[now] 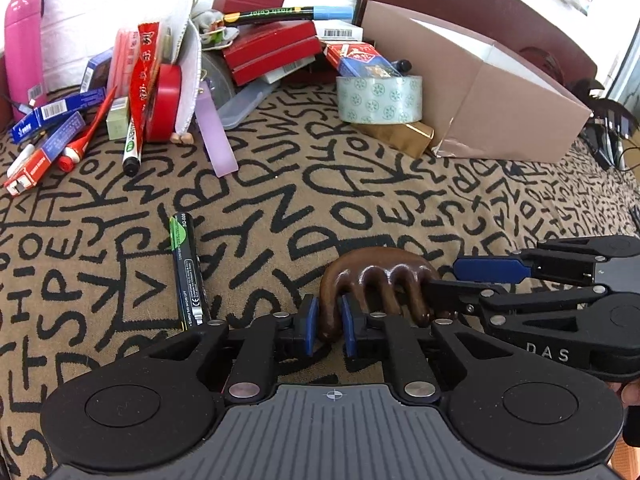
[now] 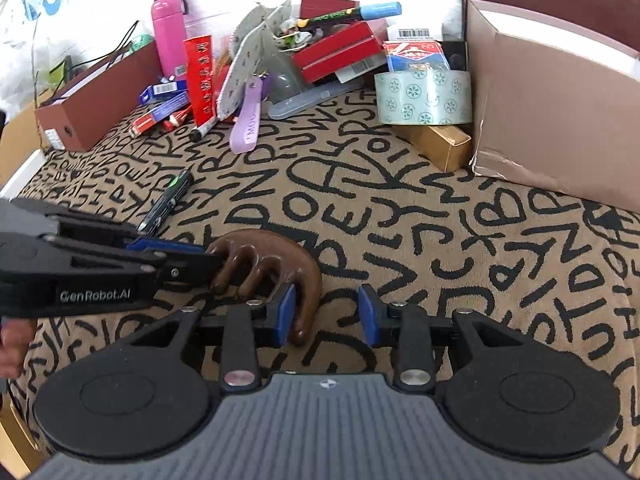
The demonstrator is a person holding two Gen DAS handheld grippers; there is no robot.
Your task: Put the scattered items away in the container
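A brown wooden comb (image 1: 372,280) with thick teeth lies on the lettered cloth; it also shows in the right wrist view (image 2: 264,264). My left gripper (image 1: 330,324) is shut on one end tooth of it. My right gripper (image 2: 327,316) is open, its left pad touching the comb's other end, its right pad apart. The right gripper shows from the side in the left wrist view (image 1: 460,280). The pink-brown cardboard box (image 1: 480,92) stands at the back right, also in the right wrist view (image 2: 560,112).
A black marker (image 1: 188,272) lies left of the comb. A tape roll (image 1: 378,98) sits on a gold box (image 1: 400,136) beside the cardboard box. A pile of red boxes, pens and packets (image 1: 160,80) and a pink bottle (image 1: 22,48) line the back.
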